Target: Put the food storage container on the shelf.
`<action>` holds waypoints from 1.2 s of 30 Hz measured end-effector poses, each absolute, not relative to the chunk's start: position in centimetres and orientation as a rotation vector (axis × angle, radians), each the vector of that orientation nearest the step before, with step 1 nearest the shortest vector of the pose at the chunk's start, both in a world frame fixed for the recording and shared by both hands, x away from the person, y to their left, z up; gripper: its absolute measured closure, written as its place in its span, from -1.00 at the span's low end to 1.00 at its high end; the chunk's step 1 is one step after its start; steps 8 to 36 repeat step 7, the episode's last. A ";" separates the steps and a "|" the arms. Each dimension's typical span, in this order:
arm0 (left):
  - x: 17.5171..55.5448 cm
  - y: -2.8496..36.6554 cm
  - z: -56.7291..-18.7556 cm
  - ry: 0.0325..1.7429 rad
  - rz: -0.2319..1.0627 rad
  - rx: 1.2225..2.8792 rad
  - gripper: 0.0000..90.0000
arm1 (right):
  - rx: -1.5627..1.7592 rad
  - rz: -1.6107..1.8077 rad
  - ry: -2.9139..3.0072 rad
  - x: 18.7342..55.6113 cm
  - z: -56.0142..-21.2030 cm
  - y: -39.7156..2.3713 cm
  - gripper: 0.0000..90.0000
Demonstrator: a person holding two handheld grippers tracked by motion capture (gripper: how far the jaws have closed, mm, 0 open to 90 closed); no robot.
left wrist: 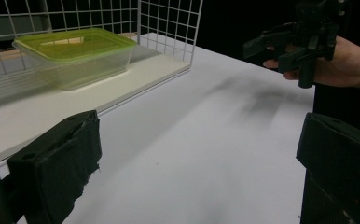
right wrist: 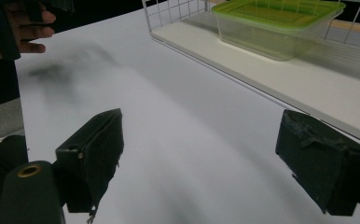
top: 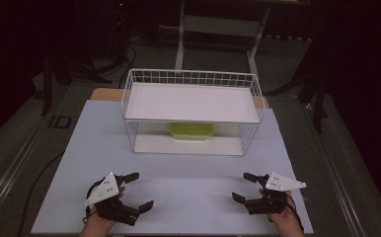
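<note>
both tongs rest low over the near edge of the white table (top: 178, 197), the left gripper (top: 135, 191) and the right gripper (top: 244, 187) each with jaws spread wide and nothing between them, well apart from each other and facing inward. beyond them, toward the far side of the table, stands a white wire rack (top: 193, 79) with a flat white shelf (top: 193, 101) on top and a white board (top: 178, 145) at the bottom. on that bottom board, under the shelf and toward the back, sits a clear box with a green lid (top: 191, 130), upright and closed, well apart from both grippers.
</note>
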State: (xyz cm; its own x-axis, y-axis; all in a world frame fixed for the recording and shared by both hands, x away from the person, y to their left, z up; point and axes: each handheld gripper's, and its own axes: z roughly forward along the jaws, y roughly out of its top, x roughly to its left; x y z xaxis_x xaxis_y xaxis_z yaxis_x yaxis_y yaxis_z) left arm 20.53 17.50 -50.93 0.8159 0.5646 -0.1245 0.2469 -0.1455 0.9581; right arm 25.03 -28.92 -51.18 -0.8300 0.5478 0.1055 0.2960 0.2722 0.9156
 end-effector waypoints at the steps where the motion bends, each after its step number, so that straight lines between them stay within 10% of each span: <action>1: 20.5 17.5 -50.9 0.636 0.314 1.730 -0.99 | 0.784 1.586 2.313 25.0 -51.2 -28.9 -0.66; 36: 20.5 17.4 -50.9 0.627 0.311 1.738 -0.98 | 0.795 1.584 2.317 25.0 -51.1 -29.0 -0.67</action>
